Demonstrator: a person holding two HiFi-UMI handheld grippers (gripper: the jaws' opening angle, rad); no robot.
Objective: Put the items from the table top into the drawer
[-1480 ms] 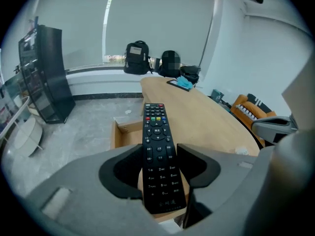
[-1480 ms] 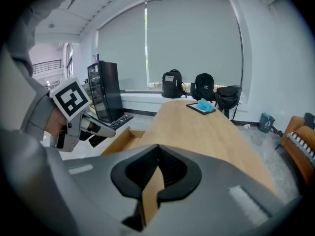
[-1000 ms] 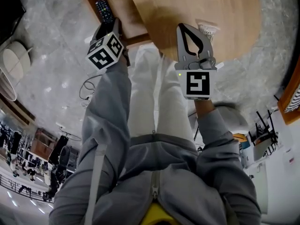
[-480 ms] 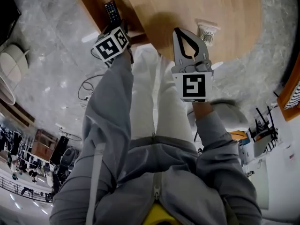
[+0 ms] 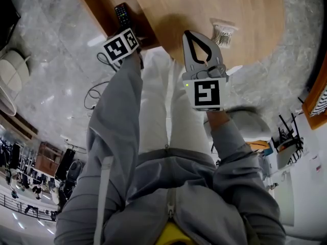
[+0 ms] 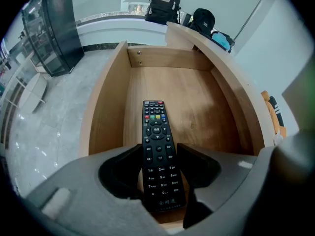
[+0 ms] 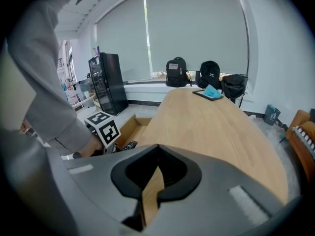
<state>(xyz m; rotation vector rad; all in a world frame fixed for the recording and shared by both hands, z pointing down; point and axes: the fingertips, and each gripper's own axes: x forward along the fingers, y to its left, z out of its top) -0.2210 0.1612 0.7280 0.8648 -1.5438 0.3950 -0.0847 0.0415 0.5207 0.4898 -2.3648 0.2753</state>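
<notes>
left hand-held gripper (image 6: 160, 154) is clenched on the black remote (image 6: 155, 124), with the pads on its two long edges near the lower end. the button face is up. the far end reaches down into the open drawer (image 6: 106, 112); cannot tell whether it touches the drawer floor.

right hand-held gripper (image 5: 188, 34) is closed on nothing and hangs over the near edge of the counter (image 5: 214, 4). a small clear packet (image 5: 223, 33) lies on the counter just beyond it, not yet moved.

judgement: the step in hand is setting the remote down in the drawer.

risks from here:
- the grip is close to one end, so most of the remote hangs free. if released above the floor it would likely pivot and drop flat with a knock.
- if lowered too steeply, the far end could jam on the floor and twist in the pads.
- the packet looks light and limp. jaws arriving closed could push it along the counter rather than pick it up.
</notes>
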